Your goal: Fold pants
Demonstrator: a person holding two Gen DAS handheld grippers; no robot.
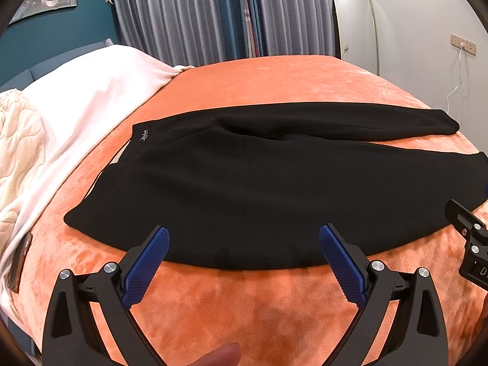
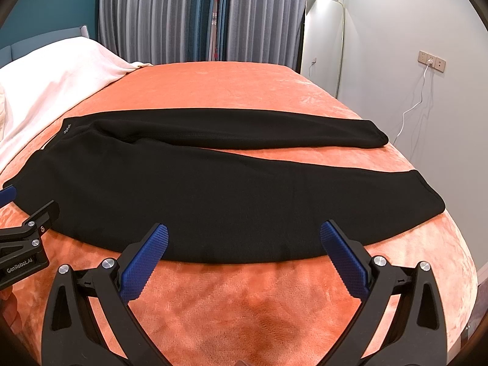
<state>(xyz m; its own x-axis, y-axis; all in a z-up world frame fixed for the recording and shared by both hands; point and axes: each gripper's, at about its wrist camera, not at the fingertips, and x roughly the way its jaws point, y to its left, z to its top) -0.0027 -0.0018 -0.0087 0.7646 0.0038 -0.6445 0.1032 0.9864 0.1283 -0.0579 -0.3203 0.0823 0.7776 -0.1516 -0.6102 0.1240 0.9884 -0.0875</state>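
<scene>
Black pants (image 1: 259, 189) lie spread flat across the orange bed cover (image 1: 259, 311), waistband at the left, both legs running to the right; the right wrist view shows the same pants (image 2: 213, 195). My left gripper (image 1: 244, 238) hovers over the pants' near edge, open, its blue pads (image 1: 146, 268) wide apart and holding nothing. Also open and empty, my right gripper (image 2: 244, 235) sits over the near leg's edge farther right. Each gripper's body shows at the edge of the other's view, the right one (image 1: 471, 238) and the left one (image 2: 24, 244).
A white blanket (image 1: 85, 97) and quilted cream bedding (image 1: 18, 140) lie at the left. A dark phone-like object (image 1: 21, 262) rests on the left bed edge. Grey curtains (image 1: 213, 15) and a standing mirror (image 2: 323, 42) are behind the bed. A fingertip (image 1: 222, 357) shows at the bottom.
</scene>
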